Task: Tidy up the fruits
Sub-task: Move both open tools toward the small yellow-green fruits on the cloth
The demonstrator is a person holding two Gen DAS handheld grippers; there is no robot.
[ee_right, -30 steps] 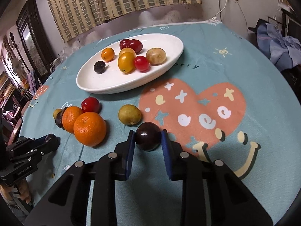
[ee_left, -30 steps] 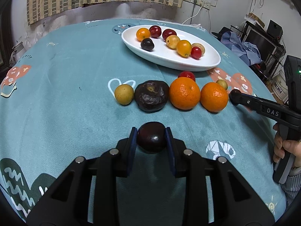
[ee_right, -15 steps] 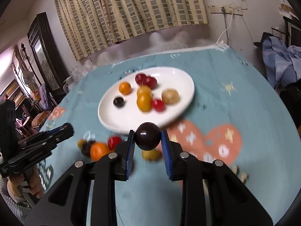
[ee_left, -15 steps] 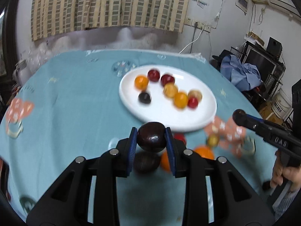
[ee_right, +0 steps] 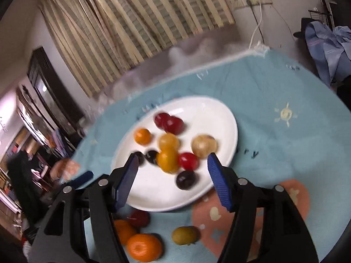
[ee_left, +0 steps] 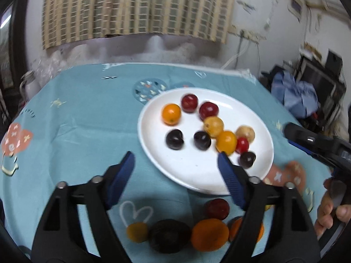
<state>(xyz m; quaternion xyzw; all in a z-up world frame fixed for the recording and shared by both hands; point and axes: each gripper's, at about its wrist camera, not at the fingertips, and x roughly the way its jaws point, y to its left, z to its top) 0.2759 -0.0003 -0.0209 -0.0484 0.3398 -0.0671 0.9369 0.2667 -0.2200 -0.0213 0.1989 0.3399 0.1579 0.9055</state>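
Fruit gathered on plate, both jaws wide

Plate point(ee_left: 153, 153), white and oval, sits toward the counter's point(ee_left: 76, 120) far edge holding small dark, red and orange fruits. The left hand-held gripper point(ee_left: 175, 166) and right hand-held gripper point(ee_right: 172, 171) hover over its near rim, spread and holding nothing. Oranges point(ee_left: 209, 237) wait along the near edge.

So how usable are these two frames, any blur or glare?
Left wrist view: the white plate and its fruit are fairly sharp, but the large orange below is smeared and the curtain is soft. Right wrist view: blur throughout, smearing the red fruit. Both show fisheye bending and dark corners; no strong glare.
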